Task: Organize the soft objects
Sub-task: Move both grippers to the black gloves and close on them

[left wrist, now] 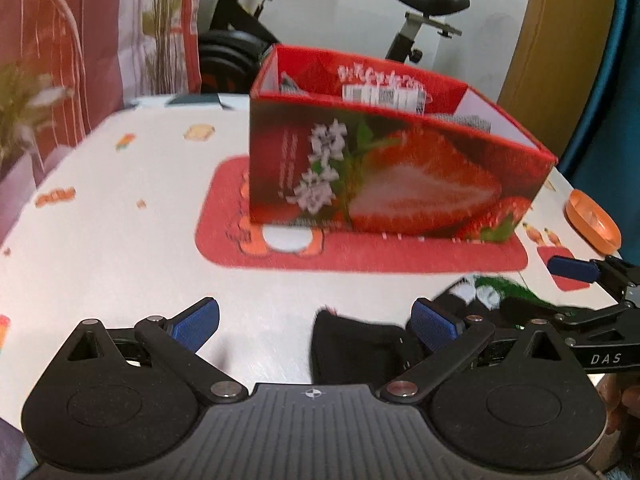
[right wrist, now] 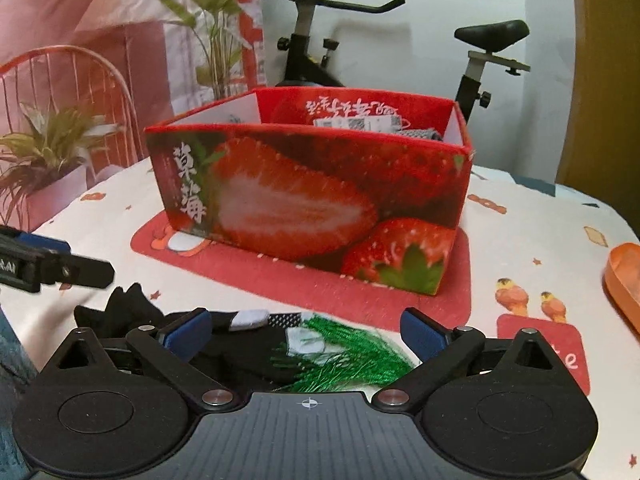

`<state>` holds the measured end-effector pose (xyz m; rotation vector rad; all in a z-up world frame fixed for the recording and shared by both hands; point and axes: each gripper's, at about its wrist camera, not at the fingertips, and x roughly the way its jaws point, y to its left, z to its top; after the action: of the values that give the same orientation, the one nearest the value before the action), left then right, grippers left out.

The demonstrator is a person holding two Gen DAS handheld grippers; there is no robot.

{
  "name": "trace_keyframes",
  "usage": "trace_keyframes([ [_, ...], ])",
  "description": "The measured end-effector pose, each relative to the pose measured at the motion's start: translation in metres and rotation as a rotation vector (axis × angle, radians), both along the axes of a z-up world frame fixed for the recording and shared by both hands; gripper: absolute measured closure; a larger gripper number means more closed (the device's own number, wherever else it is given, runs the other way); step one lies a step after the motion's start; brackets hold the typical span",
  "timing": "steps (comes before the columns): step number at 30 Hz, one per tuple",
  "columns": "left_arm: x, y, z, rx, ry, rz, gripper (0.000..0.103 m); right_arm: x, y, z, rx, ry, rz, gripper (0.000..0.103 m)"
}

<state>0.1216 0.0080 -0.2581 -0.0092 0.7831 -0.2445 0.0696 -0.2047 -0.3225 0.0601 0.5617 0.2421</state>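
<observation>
A red strawberry-print box (left wrist: 384, 172) stands on a red mat (left wrist: 360, 252); it also shows in the right wrist view (right wrist: 312, 200). Grey knit fabric (left wrist: 468, 122) and a labelled packet (left wrist: 382, 94) lie inside it. A black sock (left wrist: 352, 346) lies between my left gripper's (left wrist: 316, 326) open fingers, near the right one. My right gripper (right wrist: 308, 332) is open over a black sock with white patches and green tinsel-like threads (right wrist: 352, 354). The right gripper also shows at the right edge of the left wrist view (left wrist: 576, 270).
An orange dish (left wrist: 592, 220) sits at the table's right edge, also in the right wrist view (right wrist: 624, 276). An exercise bike (right wrist: 320, 40) and potted plants (right wrist: 44, 152) stand behind the table. The tablecloth (left wrist: 120, 240) is white with small prints.
</observation>
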Motion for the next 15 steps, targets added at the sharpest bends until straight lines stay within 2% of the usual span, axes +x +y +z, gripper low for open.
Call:
trace_keyframes([
  [5,0.001,-0.002,-0.015,-0.001,0.06,-0.01,0.0,-0.002,0.0,0.0,-0.007,0.01,0.016,0.008],
  [10,0.0,-0.005,-0.021,0.024,0.074,-0.026,0.002,-0.002,0.003,-0.001,-0.008,0.021,0.033,0.01],
  [12,0.0,-0.008,-0.023,0.029,0.081,-0.045,0.005,-0.003,0.004,-0.002,-0.012,0.025,0.038,0.012],
  [14,0.001,-0.011,-0.025,0.037,0.093,-0.063,0.015,-0.002,0.006,-0.003,-0.015,0.028,0.042,0.012],
  [15,0.001,-0.012,-0.027,0.037,0.103,-0.071,0.016,-0.003,0.006,-0.003,-0.015,0.027,0.043,0.012],
])
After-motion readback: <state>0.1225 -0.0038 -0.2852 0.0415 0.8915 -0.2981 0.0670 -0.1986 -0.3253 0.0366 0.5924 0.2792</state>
